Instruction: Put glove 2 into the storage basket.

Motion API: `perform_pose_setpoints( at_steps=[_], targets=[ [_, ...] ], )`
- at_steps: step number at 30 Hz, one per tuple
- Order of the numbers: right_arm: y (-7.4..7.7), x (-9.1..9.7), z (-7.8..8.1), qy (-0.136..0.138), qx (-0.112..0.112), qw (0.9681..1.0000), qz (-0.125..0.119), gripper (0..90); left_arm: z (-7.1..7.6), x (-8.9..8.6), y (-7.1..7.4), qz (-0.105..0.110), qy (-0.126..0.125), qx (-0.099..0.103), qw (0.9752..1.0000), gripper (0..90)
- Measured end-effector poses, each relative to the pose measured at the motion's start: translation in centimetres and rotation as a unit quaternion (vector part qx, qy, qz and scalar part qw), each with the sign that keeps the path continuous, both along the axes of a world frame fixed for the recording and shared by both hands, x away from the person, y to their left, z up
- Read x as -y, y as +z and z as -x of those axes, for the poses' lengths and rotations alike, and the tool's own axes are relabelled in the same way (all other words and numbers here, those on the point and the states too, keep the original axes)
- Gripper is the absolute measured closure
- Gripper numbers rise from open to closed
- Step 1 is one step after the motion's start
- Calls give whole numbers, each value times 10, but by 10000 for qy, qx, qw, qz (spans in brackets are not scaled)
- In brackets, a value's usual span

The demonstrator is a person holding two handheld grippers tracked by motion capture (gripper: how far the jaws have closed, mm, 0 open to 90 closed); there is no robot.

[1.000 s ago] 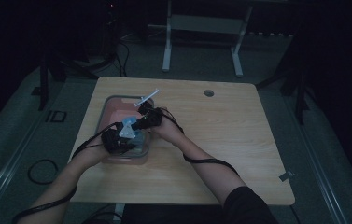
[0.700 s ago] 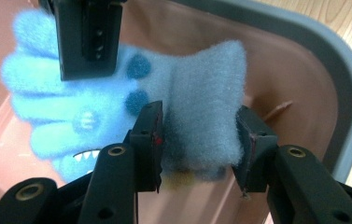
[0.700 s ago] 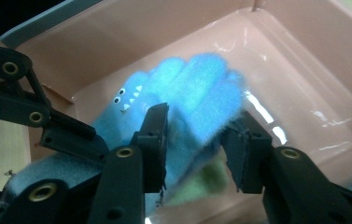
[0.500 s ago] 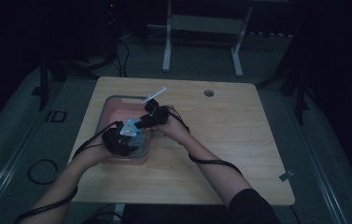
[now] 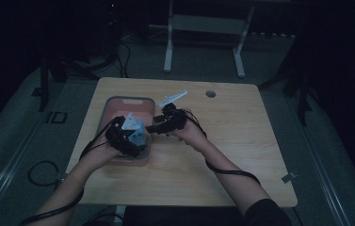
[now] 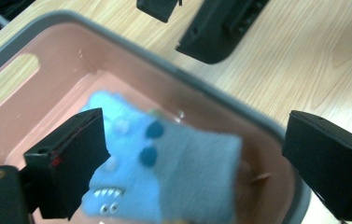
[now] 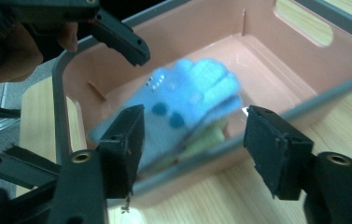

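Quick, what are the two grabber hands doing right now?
Left gripper: open, just let go; soft blue cloth toy blurred between its jaws.
Right gripper: open, just widened, holding nothing.

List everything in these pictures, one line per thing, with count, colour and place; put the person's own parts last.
Bin: one, pink inside with a grey rim, on the left part of the table.
Blue sock: one, light blue with darker blue dots, folded, inside the bin; blurred.
Yellow-green cloth: one, under the blue sock in the bin; what it is cannot be told.
Table: one, light wood, with a round hole near its far edge.
Metal frame: one, grey, on the floor beyond the table.
Left tongs: one, black, jaws open over the bin, sock between them, unpressed.
Right tongs: one, black, jaws open at the bin's rim.
Forearms: two, coming in from the bottom edge.
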State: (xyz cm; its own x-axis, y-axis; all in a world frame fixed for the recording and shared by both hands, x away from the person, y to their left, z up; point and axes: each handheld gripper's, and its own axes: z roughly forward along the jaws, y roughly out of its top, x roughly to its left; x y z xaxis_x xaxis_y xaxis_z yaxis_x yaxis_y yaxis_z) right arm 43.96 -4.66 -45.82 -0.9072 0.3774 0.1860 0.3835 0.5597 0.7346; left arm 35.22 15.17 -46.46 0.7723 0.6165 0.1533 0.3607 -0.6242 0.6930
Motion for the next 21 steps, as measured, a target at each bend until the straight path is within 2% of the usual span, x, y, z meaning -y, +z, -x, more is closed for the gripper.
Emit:
perform_pose_setpoints(
  at_steps=[2, 3, 8, 11, 13, 16, 21],
  targets=[
    [-1, 6, 1, -24, -11, 10000, -3, 307, 1, 5, 2, 111, -74, -5, 9999, 42],
    [-2, 10, 1, -19, -17, 10000, -21, 292, 1, 8, 3, 94, -75, 39, 9999, 36],
    [-9, 26, 0, -54, -45, 10000, 0, 230, 1, 21, 2, 140, -281, -97, 9995, 36],
    [-13, 36, -1, -50, -70, 10000, -32, 191, 1, 29, 1, 186, -350, -85, 9992, 36],
    [-15, 42, -1, -76, -55, 9999, -44, 187, 2, 35, 0, 209, -435, -38, 9988, 36],
    [-18, 51, 0, -112, 50, 9999, 35, 187, 3, 44, -1, 306, -588, -110, 9977, 36],
    [-21, 66, 1, -135, 99, 9999, 29, 180, 4, 58, -5, 342, -810, -147, 9960, 36]
  ],
)
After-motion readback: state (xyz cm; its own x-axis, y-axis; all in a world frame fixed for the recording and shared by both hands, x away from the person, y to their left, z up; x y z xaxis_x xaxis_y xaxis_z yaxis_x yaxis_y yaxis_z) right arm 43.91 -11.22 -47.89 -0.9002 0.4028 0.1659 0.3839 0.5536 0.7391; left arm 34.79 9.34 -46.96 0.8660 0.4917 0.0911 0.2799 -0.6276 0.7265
